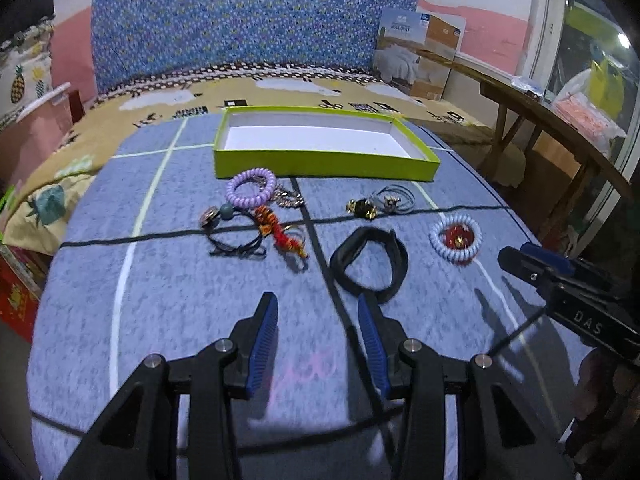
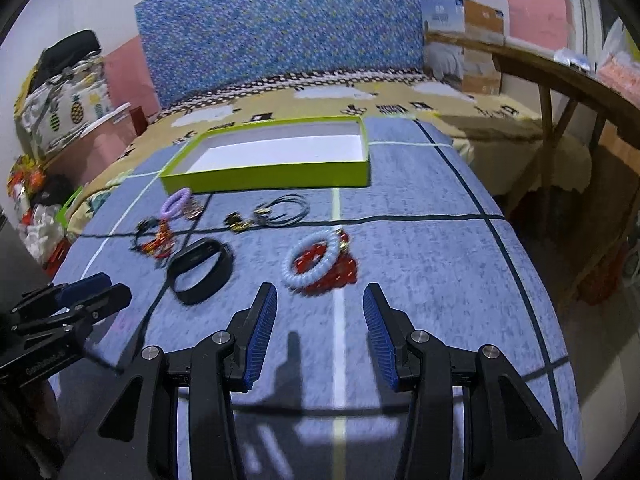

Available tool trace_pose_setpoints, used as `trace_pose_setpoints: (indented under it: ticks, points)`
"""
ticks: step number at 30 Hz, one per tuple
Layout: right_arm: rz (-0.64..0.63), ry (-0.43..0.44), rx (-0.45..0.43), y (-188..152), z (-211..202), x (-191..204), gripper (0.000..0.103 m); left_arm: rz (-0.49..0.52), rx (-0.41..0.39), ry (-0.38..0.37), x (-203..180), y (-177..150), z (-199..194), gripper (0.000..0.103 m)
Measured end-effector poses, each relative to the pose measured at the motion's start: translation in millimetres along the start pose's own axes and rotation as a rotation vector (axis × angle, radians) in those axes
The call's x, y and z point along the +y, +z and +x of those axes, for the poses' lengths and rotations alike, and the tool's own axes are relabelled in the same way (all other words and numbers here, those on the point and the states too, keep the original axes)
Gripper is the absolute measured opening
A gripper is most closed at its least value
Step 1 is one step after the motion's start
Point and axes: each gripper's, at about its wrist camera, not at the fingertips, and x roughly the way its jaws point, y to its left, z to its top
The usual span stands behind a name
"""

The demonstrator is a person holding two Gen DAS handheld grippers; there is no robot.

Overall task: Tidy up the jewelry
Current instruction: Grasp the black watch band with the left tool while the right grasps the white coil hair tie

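Note:
A lime green box (image 1: 320, 166) (image 2: 272, 174) with a white empty inside stands at the far side of the blue mat. In front of it lie a purple coil bracelet (image 1: 251, 190), a black cord bracelet (image 1: 236, 246), a red and orange charm (image 1: 280, 234), thin dark bangles (image 1: 390, 200), a black wristband (image 1: 370, 264) (image 2: 202, 274), and a pale blue coil bracelet (image 1: 456, 238) (image 2: 314, 266) over red beads. My left gripper (image 1: 318, 304) is open, just short of the wristband. My right gripper (image 2: 320, 296) is open, just short of the pale blue coil.
The mat lies on a bed with a blue patterned headboard (image 1: 248, 24). A wooden bench (image 1: 560, 132) stands along the right side with cardboard boxes (image 1: 420, 52) at its far end. Bags and clutter (image 2: 60, 96) sit to the left.

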Motion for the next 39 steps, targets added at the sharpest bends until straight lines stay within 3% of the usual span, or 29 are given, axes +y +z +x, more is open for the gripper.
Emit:
trace_pose_setpoints:
  ticks: [6,7,9,12,22,39]
  points:
    - [0.035,0.016,0.037,17,20,-12,0.046,0.012,0.031,-0.031,-7,14,20,0.043]
    - [0.04,0.024,0.042,19,23,-13,0.044,0.012,0.041,-0.034,-8,16,24,0.043]
    - [0.049,0.04,0.059,22,30,-14,0.029,0.011,0.056,-0.042,-10,18,31,0.043]
    - [0.062,0.055,0.082,24,39,-15,0.026,0.021,0.067,-0.039,-13,20,39,0.042]
    - [0.073,0.069,0.103,25,48,-15,0.009,0.045,0.09,-0.014,-16,26,55,0.017]
    - [0.085,0.12,0.057,26,22,-18,0.009,0.018,0.06,-0.063,-12,20,34,0.015]
